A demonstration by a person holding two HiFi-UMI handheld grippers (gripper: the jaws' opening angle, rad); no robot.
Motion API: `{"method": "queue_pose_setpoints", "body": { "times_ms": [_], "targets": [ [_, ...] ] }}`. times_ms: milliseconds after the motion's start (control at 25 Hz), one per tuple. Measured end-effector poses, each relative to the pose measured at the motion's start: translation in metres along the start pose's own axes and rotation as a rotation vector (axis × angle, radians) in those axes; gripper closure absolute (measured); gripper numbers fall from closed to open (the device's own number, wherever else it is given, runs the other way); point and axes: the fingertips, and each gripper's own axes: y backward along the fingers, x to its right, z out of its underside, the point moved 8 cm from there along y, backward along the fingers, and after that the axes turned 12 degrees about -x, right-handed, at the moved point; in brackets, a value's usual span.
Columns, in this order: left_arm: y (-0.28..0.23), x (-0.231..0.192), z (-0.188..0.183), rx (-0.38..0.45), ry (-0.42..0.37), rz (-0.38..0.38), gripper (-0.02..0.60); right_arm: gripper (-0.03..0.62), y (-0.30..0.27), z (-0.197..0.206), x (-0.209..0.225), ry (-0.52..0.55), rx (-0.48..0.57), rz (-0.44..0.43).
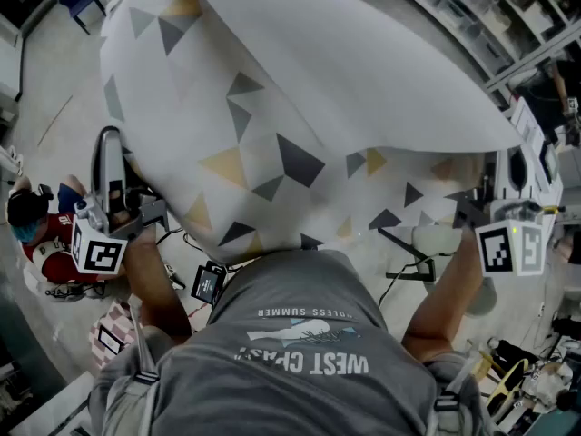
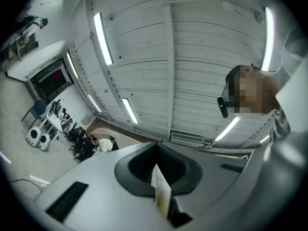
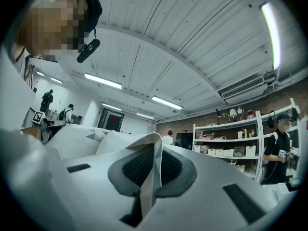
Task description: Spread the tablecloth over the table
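Head view, 6 o'clock: person's grey shirt (image 1: 309, 352), bare forearms out to 9 and 3. Left gripper (image 2: 161, 194) jaws are clenched on a thin folded edge of the cloth (image 1: 300, 107), which stands up between the pads as a narrow strip. Right gripper (image 3: 147, 182) jaws likewise grasp a cloth edge, which curls over at 12 in its view. Left cube (image 1: 98, 252) sits at 9 in the head view, right cube (image 1: 510, 248) at 3. The cloth is white with grey, dark and yellow triangles; it is up in the air ahead of the person, billowed, running from both grippers up to 12 and filling the middle of the head view, near hem sagging toward the shirt. What lies under it is covered. Both gripper views tilt up at a white panelled ceiling (image 2: 192, 57) with strip lights. Farther out: a person in red (image 1: 45, 234) at 9 on the grey floor (image 1: 54, 89), shelves (image 3: 231, 143) with white boxes at 3 in the right gripper view, another person standing just beside them at the edge.
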Motion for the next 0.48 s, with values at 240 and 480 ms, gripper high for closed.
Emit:
{"method": "queue_pose_setpoints", "body": {
  "times_ms": [240,480],
  "targets": [
    [0.000,-0.006,-0.002,-0.001,0.007,0.016,0.584,0.583,-0.001,-0.004,-0.007,-0.002,0.002,0.006],
    [0.002,-0.019,-0.001,-0.014,0.046,0.036,0.584,0.583,0.002,-0.015,-0.024,0.009,-0.005,0.024]
  ]
}}
